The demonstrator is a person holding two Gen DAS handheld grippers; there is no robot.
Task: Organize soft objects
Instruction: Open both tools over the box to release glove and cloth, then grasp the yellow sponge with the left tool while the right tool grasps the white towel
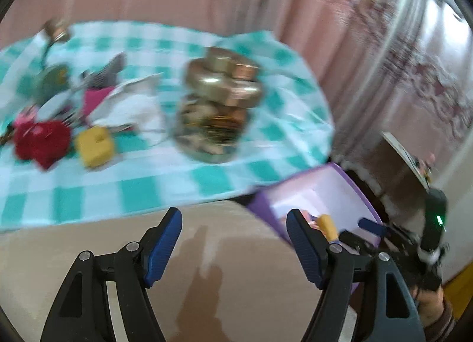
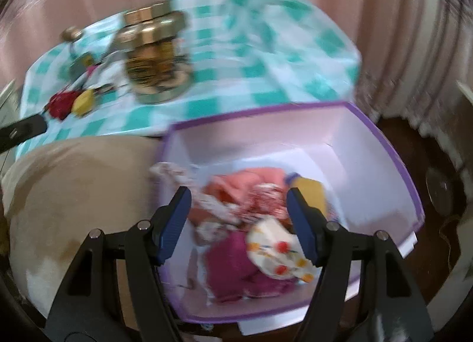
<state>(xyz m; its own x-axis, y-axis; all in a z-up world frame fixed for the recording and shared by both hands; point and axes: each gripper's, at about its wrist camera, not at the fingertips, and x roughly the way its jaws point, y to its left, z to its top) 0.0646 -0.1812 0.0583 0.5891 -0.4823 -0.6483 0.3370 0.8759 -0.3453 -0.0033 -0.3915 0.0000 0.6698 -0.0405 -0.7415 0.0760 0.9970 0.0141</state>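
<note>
Black-armed left gripper (image 1: 233,245) with ribbed blue pads, silver screws.

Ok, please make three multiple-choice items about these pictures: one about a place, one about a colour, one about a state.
1. Where do the soft cloth pieces lie?
A. in the purple-rimmed box
B. on the checked cloth
C. under the jar

2. What colour is the checked cloth?
A. red and black
B. teal and white
C. plain grey

3. How does the right gripper stand?
A. shut on a cloth
B. shut on the jar
C. open, holding nothing

Answers:
1 A: the pieces are piled inside the purple-rimmed box.
2 B: teal and white squares show under the jar.
3 C: its fingers stand apart above the box, pressing nothing.
</note>
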